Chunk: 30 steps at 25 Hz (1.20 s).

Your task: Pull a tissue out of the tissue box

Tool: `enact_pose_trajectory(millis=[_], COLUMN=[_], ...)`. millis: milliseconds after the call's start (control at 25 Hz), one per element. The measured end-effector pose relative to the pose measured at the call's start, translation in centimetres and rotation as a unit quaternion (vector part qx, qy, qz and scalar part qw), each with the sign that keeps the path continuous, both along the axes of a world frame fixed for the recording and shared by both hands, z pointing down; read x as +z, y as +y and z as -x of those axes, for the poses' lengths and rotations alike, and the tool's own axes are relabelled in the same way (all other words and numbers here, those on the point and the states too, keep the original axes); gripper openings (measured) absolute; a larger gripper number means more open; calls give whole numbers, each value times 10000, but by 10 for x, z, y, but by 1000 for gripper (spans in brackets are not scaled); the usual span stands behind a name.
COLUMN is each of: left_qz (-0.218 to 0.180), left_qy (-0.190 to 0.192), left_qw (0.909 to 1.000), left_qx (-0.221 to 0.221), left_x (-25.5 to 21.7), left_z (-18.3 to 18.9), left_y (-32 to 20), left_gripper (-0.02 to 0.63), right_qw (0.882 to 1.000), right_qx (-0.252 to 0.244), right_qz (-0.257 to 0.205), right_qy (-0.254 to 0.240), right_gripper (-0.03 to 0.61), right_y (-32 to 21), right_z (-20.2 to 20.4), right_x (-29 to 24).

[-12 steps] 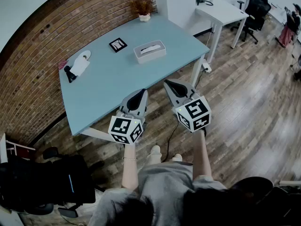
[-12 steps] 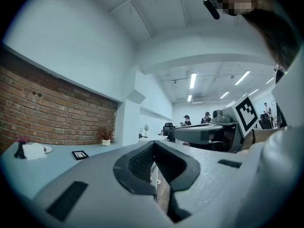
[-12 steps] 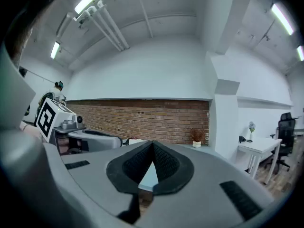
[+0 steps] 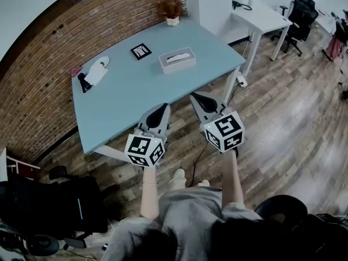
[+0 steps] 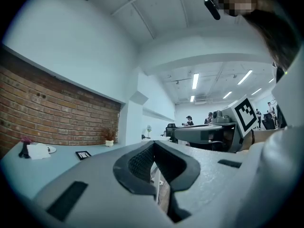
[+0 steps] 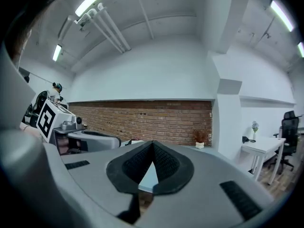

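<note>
The white tissue box [image 4: 177, 59] stands on the light blue table [image 4: 125, 97], towards its far right part, with a tissue showing in its top slot. My left gripper [image 4: 162, 109] hovers level over the table's near edge, jaws shut and empty. My right gripper [image 4: 197, 98] hangs beside it just off the table's near right edge, also shut with nothing held. Both are well short of the box. In the left gripper view the left gripper [image 5: 153, 146] has its jaws meeting at the tips. The right gripper view shows the same of the right gripper [image 6: 152, 144]. The box shows in neither gripper view.
A square marker card [image 4: 141, 50] lies left of the box, a potted plant [image 4: 172, 10] at the far edge by the brick wall, and a white item with a black object [image 4: 93, 74] at the table's left. A white desk [image 4: 261, 15] and office chair [image 4: 298, 7] stand to the right.
The head view has shifted slightly, so the table sits a touch further right. Both grippers keep their place and stay shut.
</note>
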<state>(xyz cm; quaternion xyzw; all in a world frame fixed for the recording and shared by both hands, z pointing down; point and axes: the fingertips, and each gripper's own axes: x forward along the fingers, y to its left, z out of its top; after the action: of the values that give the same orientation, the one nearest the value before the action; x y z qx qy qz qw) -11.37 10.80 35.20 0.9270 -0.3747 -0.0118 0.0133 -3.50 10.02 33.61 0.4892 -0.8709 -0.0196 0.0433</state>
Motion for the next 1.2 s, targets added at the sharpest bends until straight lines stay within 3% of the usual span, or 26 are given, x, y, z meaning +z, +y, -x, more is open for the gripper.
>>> enact_pose_trajectory(millis=[520,680,1200], left_qz=[86,244,352], left_qy=[131,126,97], left_qw=[9998,9994,9993], left_qx=[-78,-212,43], left_x=[8,19,27], left_z=[-33,-27,-28], left_y=[21,18,-77], left_gripper=[3,3,3], right_qw=[9997,9995,9993], right_qx=[-165,-243,-128], right_qz=[22,122,321], right_qy=[-200,-188,-147], right_gripper=[-2,-2,-2], right_y=[12,6,-84], right_z=[-32,-32,-22], right_x=[2,10,26])
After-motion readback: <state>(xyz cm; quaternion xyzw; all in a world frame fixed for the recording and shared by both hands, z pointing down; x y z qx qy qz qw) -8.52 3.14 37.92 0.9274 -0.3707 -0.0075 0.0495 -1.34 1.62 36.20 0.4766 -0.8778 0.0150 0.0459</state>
